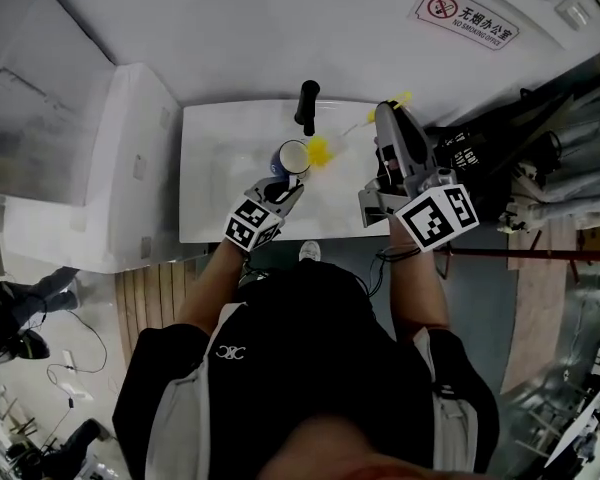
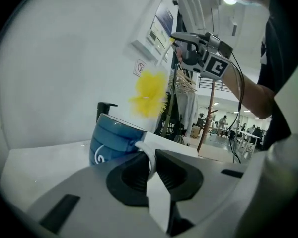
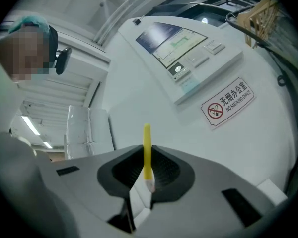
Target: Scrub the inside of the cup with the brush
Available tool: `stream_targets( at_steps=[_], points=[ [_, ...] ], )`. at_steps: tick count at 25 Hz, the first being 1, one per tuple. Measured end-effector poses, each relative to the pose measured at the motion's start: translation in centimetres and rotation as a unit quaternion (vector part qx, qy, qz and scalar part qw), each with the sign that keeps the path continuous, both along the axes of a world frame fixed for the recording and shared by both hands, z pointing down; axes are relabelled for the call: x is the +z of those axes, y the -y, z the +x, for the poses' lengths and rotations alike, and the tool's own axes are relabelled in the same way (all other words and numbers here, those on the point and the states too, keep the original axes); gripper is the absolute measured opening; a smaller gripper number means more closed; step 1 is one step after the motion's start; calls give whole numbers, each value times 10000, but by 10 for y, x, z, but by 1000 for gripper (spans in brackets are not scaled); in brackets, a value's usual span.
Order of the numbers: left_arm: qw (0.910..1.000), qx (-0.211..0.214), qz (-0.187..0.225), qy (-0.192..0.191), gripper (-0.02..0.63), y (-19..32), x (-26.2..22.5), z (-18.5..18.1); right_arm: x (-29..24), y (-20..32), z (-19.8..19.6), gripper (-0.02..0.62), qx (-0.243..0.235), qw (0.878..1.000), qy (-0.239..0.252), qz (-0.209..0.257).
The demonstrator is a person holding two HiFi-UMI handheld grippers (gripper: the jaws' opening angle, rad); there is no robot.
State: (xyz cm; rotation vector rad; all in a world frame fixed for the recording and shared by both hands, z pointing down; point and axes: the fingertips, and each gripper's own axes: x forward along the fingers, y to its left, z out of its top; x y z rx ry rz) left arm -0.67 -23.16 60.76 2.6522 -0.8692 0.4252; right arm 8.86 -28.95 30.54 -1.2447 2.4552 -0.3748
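Observation:
A blue cup (image 1: 292, 157) with a white inside hangs over the white basin (image 1: 215, 168). My left gripper (image 1: 283, 190) is shut on its white handle (image 2: 150, 155), and the cup body (image 2: 114, 142) shows just past the jaws. The brush has a fluffy yellow head (image 1: 321, 149) and a thin yellow handle (image 3: 147, 150). My right gripper (image 1: 386, 114) is shut on that handle. The brush head (image 2: 149, 94) hovers just above and beside the cup's mouth, outside the cup. The right gripper (image 2: 201, 53) is raised high, up and to the right of the cup.
A black tap (image 1: 306, 105) stands at the basin's back edge, close behind the cup. A no-smoking sign (image 1: 466, 17) and a control panel (image 3: 181, 51) hang on the white wall. A white cabinet (image 1: 80, 168) flanks the basin on the left; dark racks (image 1: 540, 158) stand to the right.

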Motion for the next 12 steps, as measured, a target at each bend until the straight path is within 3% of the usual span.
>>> stream_targets(
  at_steps=[4,12],
  points=[
    [9997,237,75,20,51,-4,-5,13,3,0,-7,51,-153,9999,58,10],
    [9987,473,169,-113,51,-4,-19,22,30,2,-33,51,-448,9981,-425,-50]
  ],
)
